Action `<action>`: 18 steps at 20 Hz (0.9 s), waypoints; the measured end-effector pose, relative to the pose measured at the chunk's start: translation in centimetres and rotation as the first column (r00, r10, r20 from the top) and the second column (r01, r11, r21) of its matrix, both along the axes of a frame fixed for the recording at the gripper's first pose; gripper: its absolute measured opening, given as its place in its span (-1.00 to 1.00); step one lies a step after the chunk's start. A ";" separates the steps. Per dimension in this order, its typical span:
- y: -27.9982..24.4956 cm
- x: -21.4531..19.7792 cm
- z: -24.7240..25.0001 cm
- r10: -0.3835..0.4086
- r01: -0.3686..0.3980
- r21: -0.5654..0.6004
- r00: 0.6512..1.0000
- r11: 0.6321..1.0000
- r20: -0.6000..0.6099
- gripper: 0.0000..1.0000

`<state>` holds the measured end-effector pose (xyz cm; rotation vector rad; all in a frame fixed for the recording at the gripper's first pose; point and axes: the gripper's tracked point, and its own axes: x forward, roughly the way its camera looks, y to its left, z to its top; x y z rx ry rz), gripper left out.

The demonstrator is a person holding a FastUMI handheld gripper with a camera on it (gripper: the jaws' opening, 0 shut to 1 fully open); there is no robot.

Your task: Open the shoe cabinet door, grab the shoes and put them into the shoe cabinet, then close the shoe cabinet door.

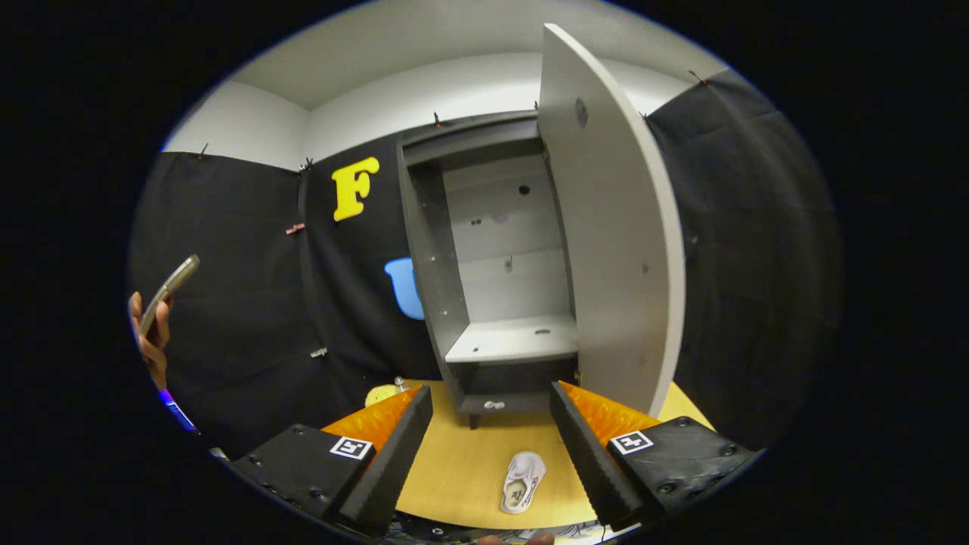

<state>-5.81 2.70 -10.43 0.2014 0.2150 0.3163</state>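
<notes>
- The gripper [490, 446] has its fingers spread wide apart, nothing pinched between them, just hanging over the table.
- There's one small white shoe [522, 481] lying on the wooden table [462, 469], sitting in the gap between the two fingers, a bit closer to the right one but not touching either. Its opening faces up, so you can see down into it.
- Beyond the fingers stands the grey shoe cabinet [484, 265], right on the table's far side, up on short legs.
- The cabinet door [613, 227] is already swung open, hinged on the right, and stands edge-on toward the camera, so the inside is fully exposed.
- Inside you can see a pale shelf [515, 338] low down, with the back panel behind it. Nothing sits on the shelf as far as I can make out.
- Under the shelf there's a darker strip with a small pale knob [493, 406] on the front; can't tell if it's a drawer.
- Something yellowish [381, 393] peeks out on the table just behind the left finger, too hidden to identify.
- Off to the left, a person's hand [151, 341] is holding up a phone [170, 291] against the black booth wall.
</notes>
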 end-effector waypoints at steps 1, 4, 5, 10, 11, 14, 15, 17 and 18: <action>1.1 0.4 -2.5 0.002 -0.003 -0.018 0.999 1.000 -0.051 0.96; 3.4 1.4 -9.3 0.000 -0.013 -0.077 0.985 0.997 -0.173 0.97; 3.7 2.1 -11.5 -0.011 -0.010 -0.095 0.978 0.995 -0.208 0.97; 5.7 3.3 -22.7 -0.036 -0.026 -0.161 0.929 0.987 -0.369 0.97; 5.9 3.5 -24.8 -0.037 -0.031 -0.162 0.916 0.986 -0.400 0.97; 6.0 3.6 -30.1 -0.062 -0.026 -0.176 0.877 0.984 -0.477 0.98; 5.9 3.6 -31.6 -0.070 -0.025 -0.182 0.867 0.983 -0.494 0.98; 6.0 3.7 -34.2 -0.074 -0.028 -0.185 0.848 0.982 -0.525 0.98; 5.9 4.0 -35.2 -0.080 -0.023 -0.183 0.842 0.983 -0.534 0.97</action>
